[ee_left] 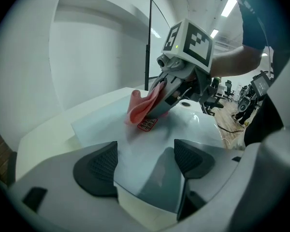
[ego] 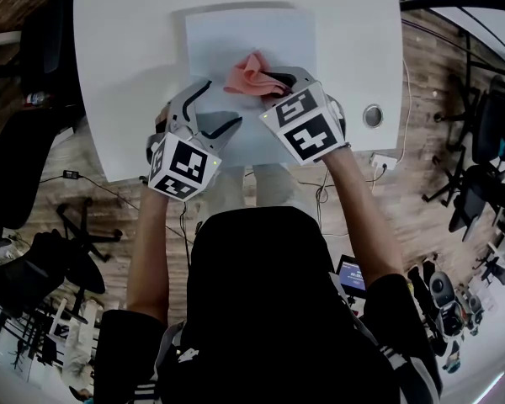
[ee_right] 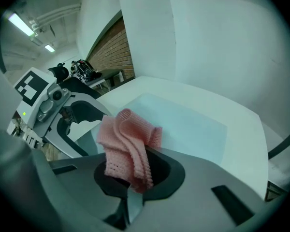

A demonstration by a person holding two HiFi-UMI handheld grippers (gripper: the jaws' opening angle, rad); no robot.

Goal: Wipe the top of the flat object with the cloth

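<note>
A pale blue-grey flat sheet [ego: 236, 36] lies on the white table [ego: 118, 57]. A pink knitted cloth [ego: 248, 76] hangs bunched over the sheet's middle, and my right gripper [ego: 273, 81] is shut on it. In the right gripper view the cloth [ee_right: 128, 146] folds out of the closed jaws of the right gripper [ee_right: 135, 178] above the sheet [ee_right: 188, 124]. My left gripper [ego: 212, 114] stands open at the sheet's near edge. In the left gripper view the left gripper [ee_left: 145, 161] has the sheet [ee_left: 135, 149] running between its spread pads [ee_left: 99, 166], untouched; the cloth [ee_left: 141, 106] hangs beyond.
A round cable hole [ego: 372, 115] sits near the table's right front corner. The table's near edge runs just under both grippers. Office chairs [ego: 67, 259] and cables stand on the wood floor either side; a power strip [ego: 384, 161] lies at the right.
</note>
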